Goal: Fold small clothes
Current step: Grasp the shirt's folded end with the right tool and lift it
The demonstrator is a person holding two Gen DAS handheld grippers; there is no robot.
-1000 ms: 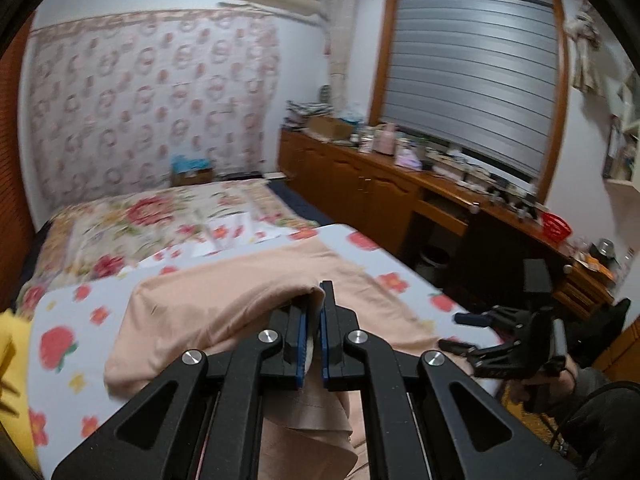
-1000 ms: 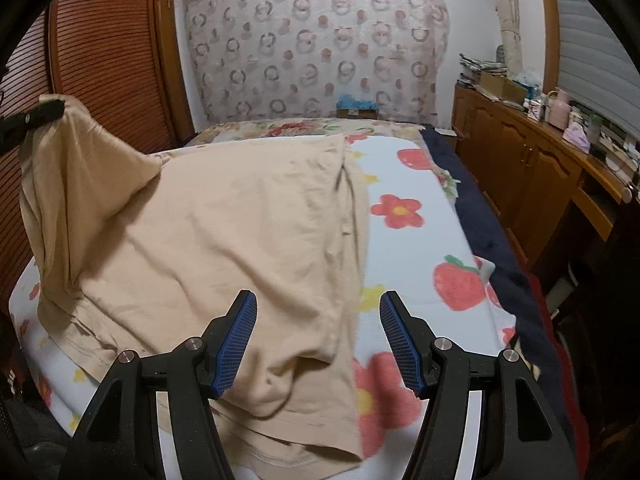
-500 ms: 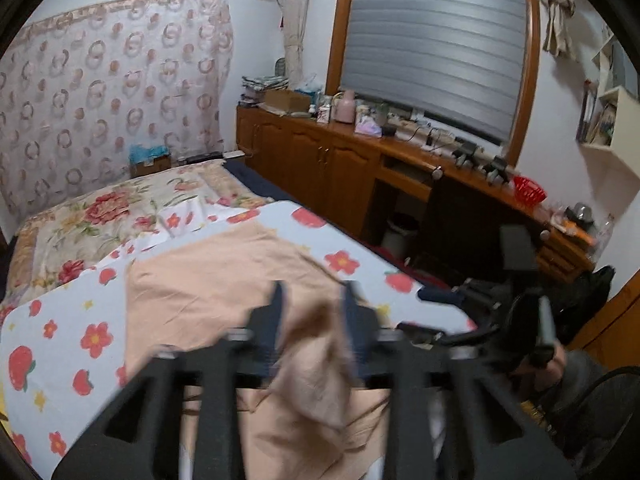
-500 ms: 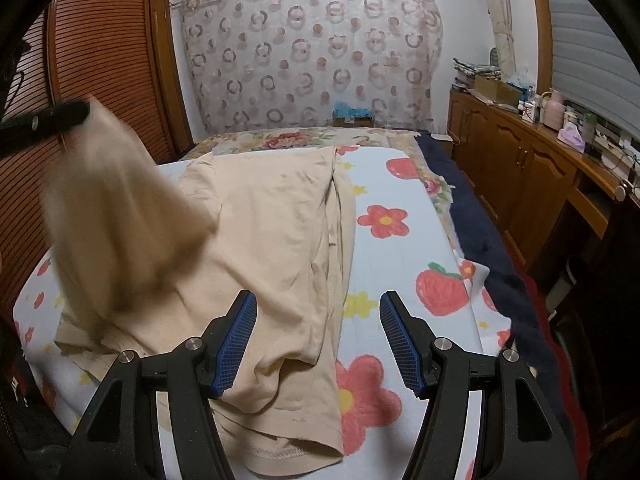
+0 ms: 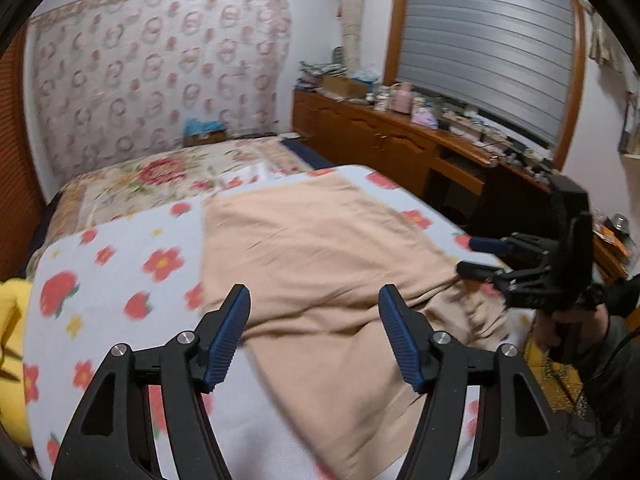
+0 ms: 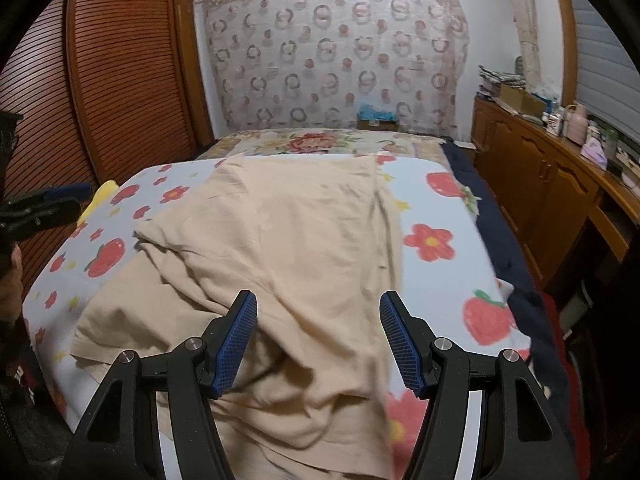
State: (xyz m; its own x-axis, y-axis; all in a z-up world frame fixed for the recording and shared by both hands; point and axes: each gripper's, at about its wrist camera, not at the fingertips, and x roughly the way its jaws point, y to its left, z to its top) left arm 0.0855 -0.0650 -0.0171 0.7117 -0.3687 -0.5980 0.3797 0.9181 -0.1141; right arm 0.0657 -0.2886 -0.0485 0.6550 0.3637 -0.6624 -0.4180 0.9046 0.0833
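A peach-coloured garment [image 5: 320, 256] [image 6: 288, 248] lies spread on the bed, its near part rumpled and folded over itself. My left gripper [image 5: 314, 334] hovers above the garment's near left part; its jaws are opening, with no cloth pinched between the blue pads. My right gripper [image 6: 318, 340] stands open above the rumpled near edge, nothing between its fingers. In the left wrist view the right gripper [image 5: 484, 258] shows at the bed's right edge, held by a hand. The left gripper [image 6: 44, 200] shows at the left edge of the right wrist view.
The bed carries a white sheet [image 5: 120, 264] with red flowers and strawberries and a floral quilt [image 6: 320, 142] beyond it. Something yellow [image 5: 8, 308] lies at the bed's left. A wooden cabinet [image 6: 540, 184] with clutter runs along the right; a slatted wardrobe [image 6: 120, 80] stands left.
My left gripper let go of the garment's corner, opened and dropped lower. The lifted cloth fell flat onto the bed. The right gripper stayed open and shifted slightly.
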